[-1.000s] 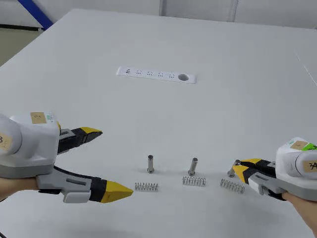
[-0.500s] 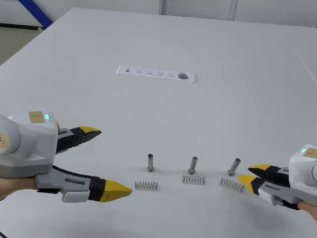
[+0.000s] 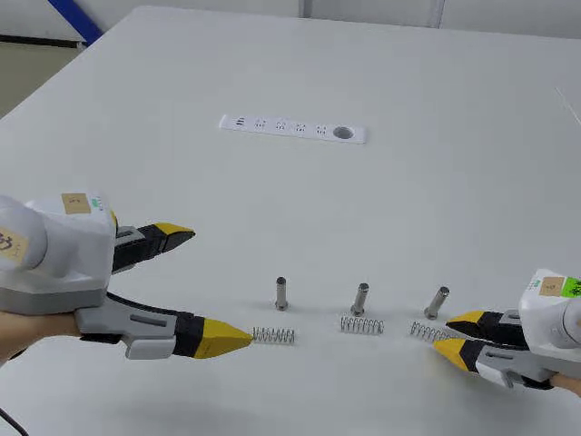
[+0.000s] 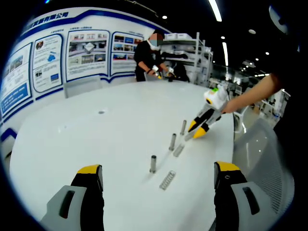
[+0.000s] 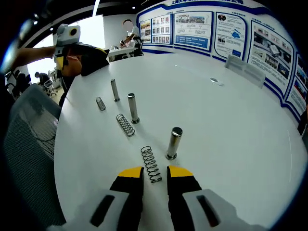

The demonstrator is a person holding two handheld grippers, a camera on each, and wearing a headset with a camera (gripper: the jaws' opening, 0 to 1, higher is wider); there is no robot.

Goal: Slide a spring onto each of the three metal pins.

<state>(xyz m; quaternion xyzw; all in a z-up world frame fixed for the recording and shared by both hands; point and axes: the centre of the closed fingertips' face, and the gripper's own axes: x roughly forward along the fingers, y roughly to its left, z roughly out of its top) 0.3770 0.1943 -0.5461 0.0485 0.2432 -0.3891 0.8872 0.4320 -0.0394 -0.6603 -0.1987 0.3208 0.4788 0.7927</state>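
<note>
Item 1, pins. Three metal pins stand upright in a row on the white tabletop: left pin, middle pin, right pin. They are set apart from one another.

Item 2, springs. The left spring, middle spring and right spring each lie on their side on the tabletop, just in front of their own pin on the person's side. None is threaded on a pin.

Item 3, left claw. It is spread wide and holds nothing. Its nearer yellow tip sits just beside the left end of the left spring.

Item 4, right claw. It is parted narrowly and low over the tabletop. In the right gripper view, the near end of the right spring reaches into the gap between the tips, and neither tip presses on it.

Item 5, surroundings. A white power strip lies further back on the tabletop, well apart from the pins.
</note>
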